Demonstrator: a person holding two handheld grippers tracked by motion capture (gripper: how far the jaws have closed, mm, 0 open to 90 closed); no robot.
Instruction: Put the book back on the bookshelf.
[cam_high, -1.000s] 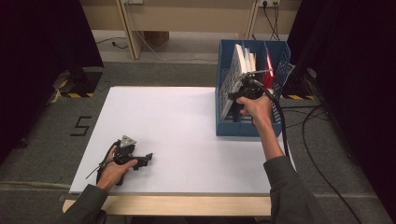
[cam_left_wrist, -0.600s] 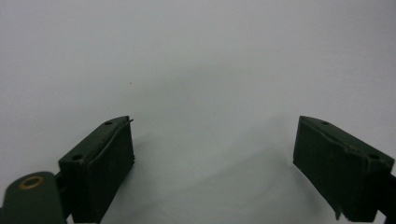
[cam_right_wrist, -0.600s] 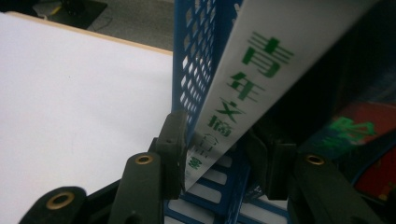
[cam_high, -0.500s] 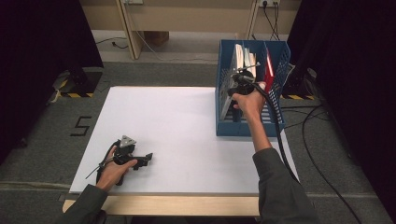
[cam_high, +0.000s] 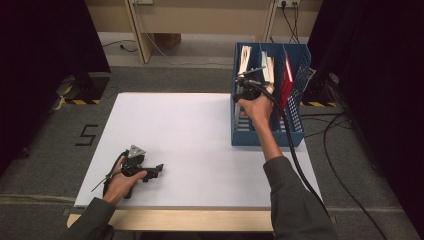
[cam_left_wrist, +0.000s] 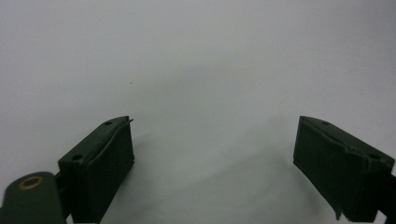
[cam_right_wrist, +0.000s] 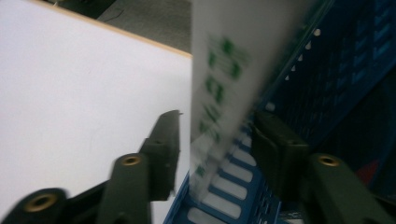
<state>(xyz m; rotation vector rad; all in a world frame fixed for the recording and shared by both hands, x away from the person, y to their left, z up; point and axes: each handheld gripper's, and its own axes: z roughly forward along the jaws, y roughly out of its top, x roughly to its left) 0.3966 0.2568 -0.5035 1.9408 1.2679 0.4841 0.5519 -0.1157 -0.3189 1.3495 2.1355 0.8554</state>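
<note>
Step in hand, as I judge it: drawing one white book with green lettering (cam_right_wrist: 219, 93) out of the blue file rack (cam_high: 295, 132).

In the right gripper view the book stands between the jaws of my right gripper (cam_right_wrist: 217, 149), which have just been opening. The left jaw stands clear of the cover. The right jaw is close to the other face, but blur hides whether it touches. So no firm pinch: the claw is partly spread around the book, not clamped on it.

In the high view the right gripper (cam_high: 248, 84) sits at the rack's left compartment, in the upper right of the frame. The book is in that compartment, against the rack's left wall.

To do this well, I think:
- Close squarely on the covers before lifting.
- Pull straight up along the divider so the book does not catch on the rack wall.
- Keep the rack from tipping.

The left gripper (cam_high: 150, 172) lies in the lower left of the high view on the white table (cam_high: 175, 125). Its jaws are spread wide with nothing between them, as its own view (cam_left_wrist: 212, 177) shows.

Counts:
- Racks: one.
- Grippers: two.
- Pale books or folders in the rack: at least two.
- Red ones (cam_high: 287, 77): one.
- An exact total I cannot tell.
</note>
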